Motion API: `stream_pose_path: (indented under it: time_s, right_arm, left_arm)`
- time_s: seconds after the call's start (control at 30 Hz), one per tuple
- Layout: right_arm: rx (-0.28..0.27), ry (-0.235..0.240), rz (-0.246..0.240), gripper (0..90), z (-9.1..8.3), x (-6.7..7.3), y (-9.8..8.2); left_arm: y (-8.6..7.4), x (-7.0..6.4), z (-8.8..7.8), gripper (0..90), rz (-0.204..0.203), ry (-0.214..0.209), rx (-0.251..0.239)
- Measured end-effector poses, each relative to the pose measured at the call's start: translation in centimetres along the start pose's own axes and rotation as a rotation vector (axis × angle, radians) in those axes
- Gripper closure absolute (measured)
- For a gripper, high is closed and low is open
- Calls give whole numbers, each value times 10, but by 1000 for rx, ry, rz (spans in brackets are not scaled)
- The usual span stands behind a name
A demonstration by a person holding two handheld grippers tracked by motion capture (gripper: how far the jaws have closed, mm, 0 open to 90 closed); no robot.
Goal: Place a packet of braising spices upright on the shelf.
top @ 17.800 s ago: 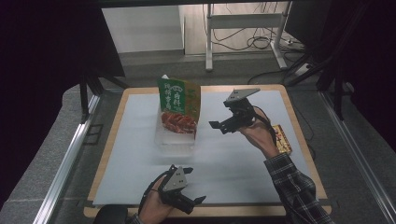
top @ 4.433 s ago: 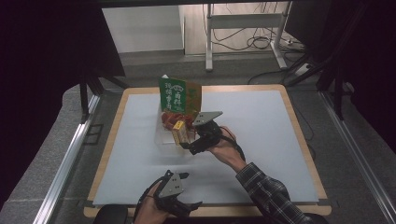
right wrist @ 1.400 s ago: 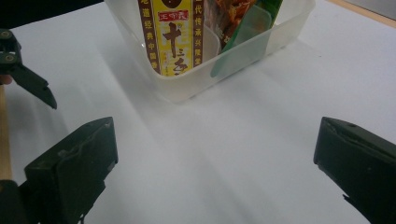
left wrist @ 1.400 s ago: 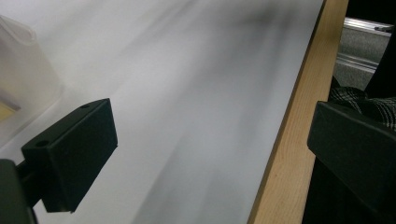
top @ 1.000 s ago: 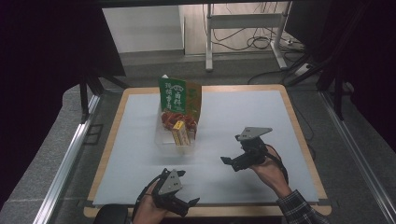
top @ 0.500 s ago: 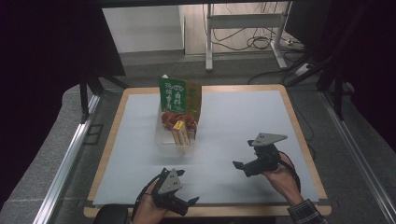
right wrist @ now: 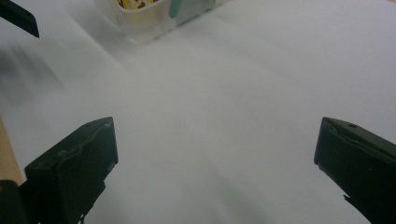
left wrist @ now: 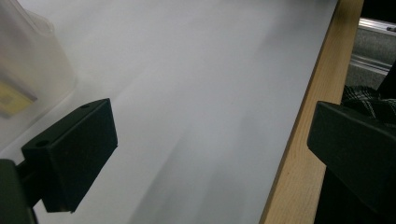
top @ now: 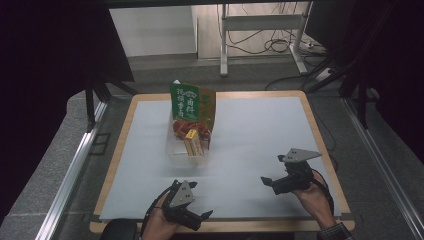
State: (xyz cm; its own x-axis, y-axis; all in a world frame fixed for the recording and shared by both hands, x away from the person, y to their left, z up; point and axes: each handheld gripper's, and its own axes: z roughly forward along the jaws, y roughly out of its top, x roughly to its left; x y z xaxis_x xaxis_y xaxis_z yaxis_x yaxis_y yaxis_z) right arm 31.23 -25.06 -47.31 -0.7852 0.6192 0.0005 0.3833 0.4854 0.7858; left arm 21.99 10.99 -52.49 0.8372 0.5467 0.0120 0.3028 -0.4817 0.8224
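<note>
1. Bin [top: 186, 145] sits mid-worktop, a bit left of centre – clear plastic, with a green packet [top: 192, 106] standing up at its back and a yellow box [top: 193, 142] leaning in front. Looks like the packing job is about done.
2. Right tool [top: 267, 183] is near the front right of the white mat [top: 260, 130], well apart from the bin, jaws wide and gripping nothing. Its own view has just bare mat between them.
3. Left tool [top: 202, 216] is parked at the front edge, also spread wide and empty – its view catches the bin corner [left wrist: 32, 70] off to one side.
4. What could go wrong, I'd guess: the packet stands tall and tilted, so any bump from a returning tool or a trailing cable could tip it out.
5. The bin looks light, so a nudge might slide it too.
</note>
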Motion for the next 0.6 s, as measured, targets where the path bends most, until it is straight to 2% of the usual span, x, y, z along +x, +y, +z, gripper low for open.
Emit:
stream_pose_path:
  time_s: [0.4,0.6]
  right_arm:
    - [27,-47,-9,0,-14,2,-19]
    - [53,-56,-11,0,-18,3,-30]
  left_arm:
    - [-1,1,1,13,0,11,18]
    - [-1,2,1,13,-2,17,25]
